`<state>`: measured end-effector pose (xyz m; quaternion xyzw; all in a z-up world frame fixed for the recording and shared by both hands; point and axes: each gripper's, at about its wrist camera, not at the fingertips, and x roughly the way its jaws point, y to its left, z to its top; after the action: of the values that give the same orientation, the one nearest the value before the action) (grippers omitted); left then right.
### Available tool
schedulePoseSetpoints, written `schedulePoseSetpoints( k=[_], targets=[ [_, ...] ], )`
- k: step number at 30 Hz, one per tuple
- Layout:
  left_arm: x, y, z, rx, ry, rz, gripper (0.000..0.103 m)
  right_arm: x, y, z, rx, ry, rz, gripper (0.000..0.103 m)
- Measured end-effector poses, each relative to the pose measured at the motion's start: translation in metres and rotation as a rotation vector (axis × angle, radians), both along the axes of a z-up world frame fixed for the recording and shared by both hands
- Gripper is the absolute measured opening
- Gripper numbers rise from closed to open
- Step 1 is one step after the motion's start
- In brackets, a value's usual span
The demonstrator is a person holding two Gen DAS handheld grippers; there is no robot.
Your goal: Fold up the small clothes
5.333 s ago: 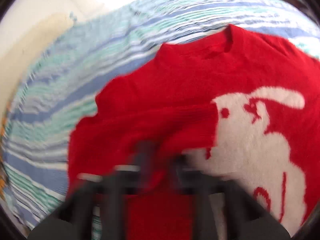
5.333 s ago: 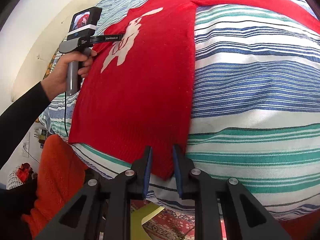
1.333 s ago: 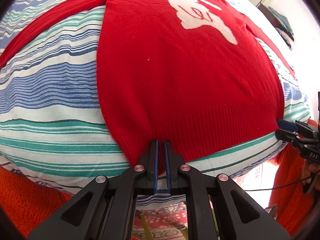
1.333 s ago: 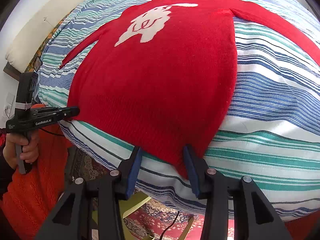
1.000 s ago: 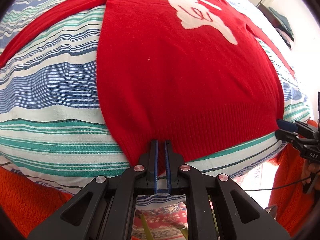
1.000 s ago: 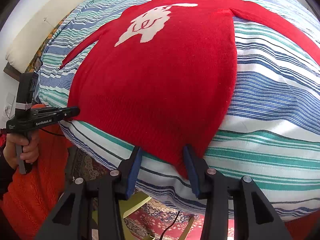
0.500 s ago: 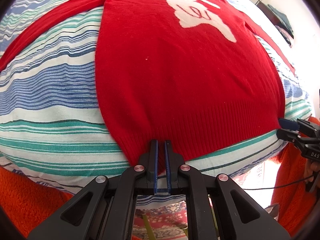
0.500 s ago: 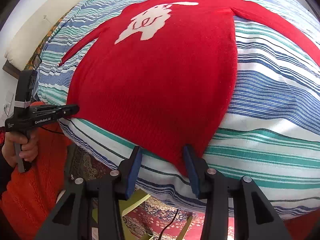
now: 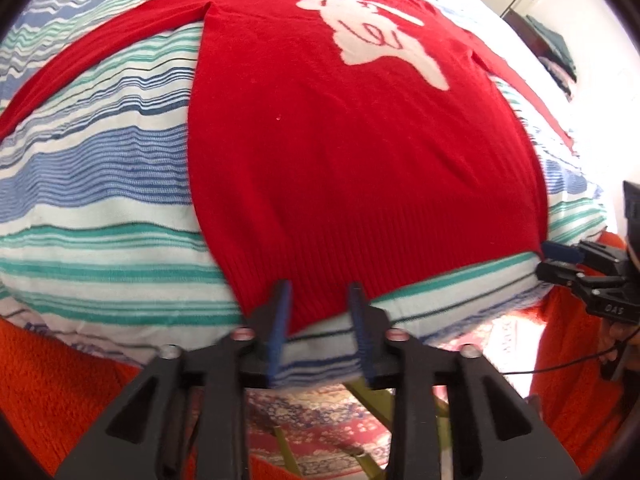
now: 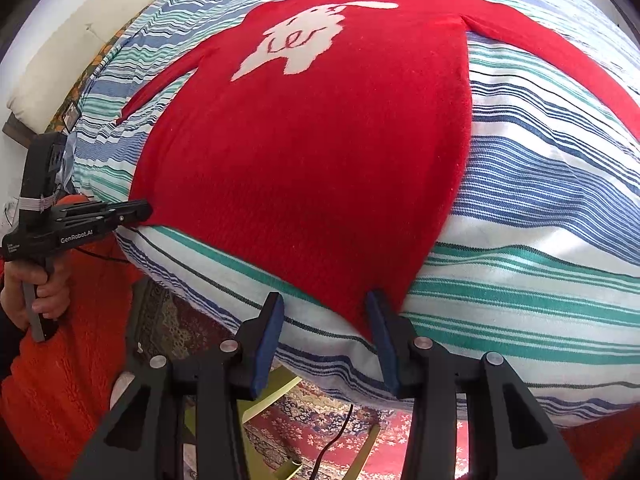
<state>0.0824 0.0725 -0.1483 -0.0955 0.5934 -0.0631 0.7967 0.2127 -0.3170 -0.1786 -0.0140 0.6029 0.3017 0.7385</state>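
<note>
Red sweater flat on striped bed, left gripper spread at hem, right gripper spread, hallway only upper right in left view

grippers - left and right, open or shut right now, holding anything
left gripper: open, fingers either side of the red sweater hem corner, gripping nothing.
right gripper: open at the other hem corner, holding nothing.

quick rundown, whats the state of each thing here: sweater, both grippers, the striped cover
red sweater: spread flat, face up, both sleeves out, not folded yet
left gripper: open, fingers either side of the hem's left corner
right gripper: open, at the hem's right corner
striped cover: spread under the sweater
</note>
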Motion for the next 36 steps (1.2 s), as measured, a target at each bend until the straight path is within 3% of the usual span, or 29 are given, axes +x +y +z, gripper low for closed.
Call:
schedulePoseSetpoints(
  k=[3, 5, 8, 10, 14, 18, 22, 25, 30, 36],
  targets=[
    [-0.009, 0.002, 0.014, 0.011, -0.046, 0.017, 0.043, -0.004, -0.002, 0.001, -0.005, 0.042, 0.004, 0.045],
    [-0.016, 0.012, 0.032, -0.001, -0.13, 0.063, 0.047, -0.009, -0.005, 0.002, -0.026, 0.072, 0.007, 0.047],
    [-0.023, 0.044, 0.054, -0.027, -0.249, 0.2, 0.066, -0.017, -0.02, 0.026, 0.013, -0.022, -0.037, 0.047],
    [-0.024, 0.069, 0.056, -0.045, -0.272, 0.313, 0.067, -0.014, -0.04, 0.048, 0.08, -0.097, -0.116, 0.047],
    [-0.024, 0.113, 0.043, -0.14, -0.229, 0.511, 0.067, 0.007, -0.107, 0.081, 0.157, -0.208, -0.327, 0.048],
    [-0.029, 0.117, 0.039, -0.134, -0.227, 0.569, 0.067, 0.041, -0.201, 0.086, 0.231, -0.224, -0.606, 0.049],
    [-0.025, 0.108, 0.039, -0.062, -0.229, 0.558, 0.067, 0.074, -0.288, 0.063, 0.39, -0.114, -0.893, 0.05],
    [-0.022, 0.108, 0.038, -0.032, -0.218, 0.556, 0.067, 0.096, -0.323, 0.037, 0.5, -0.002, -1.024, 0.05],
    [-0.021, 0.114, 0.033, -0.016, -0.193, 0.579, 0.067, 0.122, -0.33, -0.014, 0.587, 0.15, -1.127, 0.05],
    [-0.017, 0.11, 0.027, 0.027, -0.166, 0.572, 0.067, 0.153, -0.341, -0.048, 0.59, 0.139, -1.259, 0.05]
  ],
)
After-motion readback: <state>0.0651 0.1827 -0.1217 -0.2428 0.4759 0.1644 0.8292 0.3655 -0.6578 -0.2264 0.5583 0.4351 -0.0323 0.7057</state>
